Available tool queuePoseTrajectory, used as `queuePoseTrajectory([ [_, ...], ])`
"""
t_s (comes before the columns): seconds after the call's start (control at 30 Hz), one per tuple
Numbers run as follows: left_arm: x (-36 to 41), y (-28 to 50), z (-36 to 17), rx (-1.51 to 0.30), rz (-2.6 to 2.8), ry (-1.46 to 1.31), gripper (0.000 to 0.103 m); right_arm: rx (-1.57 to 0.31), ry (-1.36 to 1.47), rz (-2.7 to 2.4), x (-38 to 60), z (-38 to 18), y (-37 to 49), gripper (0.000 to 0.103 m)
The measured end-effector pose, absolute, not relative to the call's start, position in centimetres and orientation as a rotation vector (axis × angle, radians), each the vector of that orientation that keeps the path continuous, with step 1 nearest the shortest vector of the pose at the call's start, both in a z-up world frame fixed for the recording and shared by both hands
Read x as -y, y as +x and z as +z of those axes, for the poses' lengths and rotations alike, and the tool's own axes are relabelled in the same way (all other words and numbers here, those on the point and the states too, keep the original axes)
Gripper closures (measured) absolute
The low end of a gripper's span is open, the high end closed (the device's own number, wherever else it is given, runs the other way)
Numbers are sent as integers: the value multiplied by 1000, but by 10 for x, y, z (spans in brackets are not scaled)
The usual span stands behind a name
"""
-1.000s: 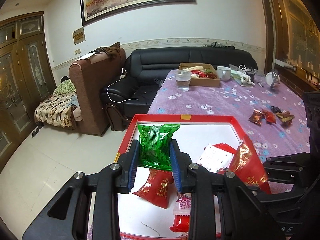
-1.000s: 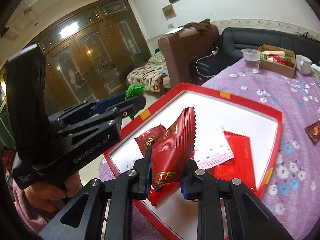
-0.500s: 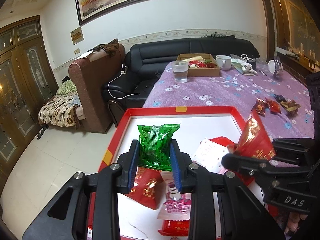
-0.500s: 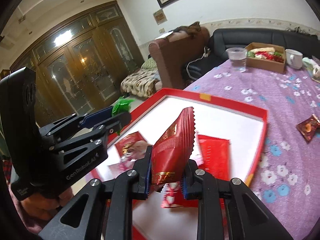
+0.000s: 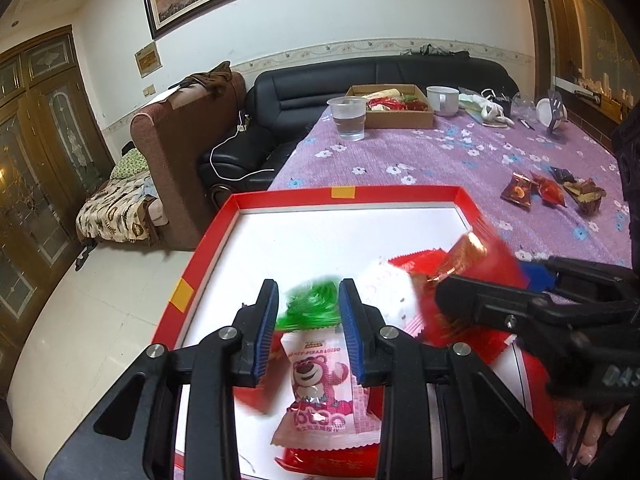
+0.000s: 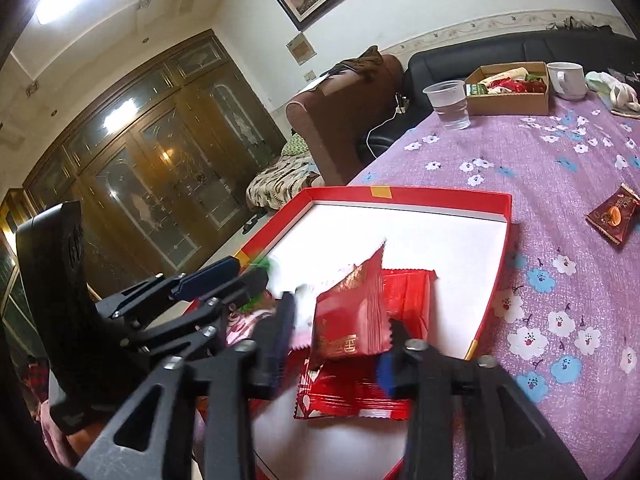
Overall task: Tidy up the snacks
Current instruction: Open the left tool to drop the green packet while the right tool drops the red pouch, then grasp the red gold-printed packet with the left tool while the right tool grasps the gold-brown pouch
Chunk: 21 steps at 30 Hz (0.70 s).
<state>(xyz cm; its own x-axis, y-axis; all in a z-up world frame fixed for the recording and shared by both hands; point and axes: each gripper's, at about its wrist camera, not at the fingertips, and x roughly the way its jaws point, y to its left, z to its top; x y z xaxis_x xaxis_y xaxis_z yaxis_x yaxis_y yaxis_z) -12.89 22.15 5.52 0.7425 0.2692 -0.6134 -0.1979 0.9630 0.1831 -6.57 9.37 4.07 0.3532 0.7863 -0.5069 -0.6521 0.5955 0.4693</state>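
A red-rimmed tray (image 5: 400, 194) with a white floor lies on the purple table; it also shows in the right wrist view (image 6: 440, 194). My left gripper (image 5: 308, 328) stands open, and a blurred green snack pack (image 5: 310, 307) drops between its fingers. A pink bear pack (image 5: 320, 392) lies below it in the tray. My right gripper (image 6: 340, 344) is open, and a red foil pack (image 6: 352, 316) falls free between its fingers over flat red packs (image 6: 360, 392).
Loose wrapped snacks (image 5: 552, 192) lie on the purple cloth to the right of the tray. A plastic cup of water (image 5: 351, 118), a cardboard box of snacks (image 5: 400, 106) and a white mug (image 5: 442, 100) stand at the far end. A sofa stands beyond.
Both grippers have opened and moved lower over the tray. The green pack has slipped from the left one and the red foil pack from the right one.
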Motion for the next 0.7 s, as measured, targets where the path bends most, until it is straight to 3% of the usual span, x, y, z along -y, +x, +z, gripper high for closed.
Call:
queuePoseTrajectory([
  [0.1, -221, -132, 54, -683, 272, 100, 34, -748, 211, 917, -89, 42, -69, 30],
  [0.13, -221, -134, 55, -677, 278, 97, 29, -745, 216, 906, -87, 43, -68, 29],
  [0.7, -171, -157, 58, -655, 175, 115, 29, -808, 494, 698, -25, 27, -30, 23],
])
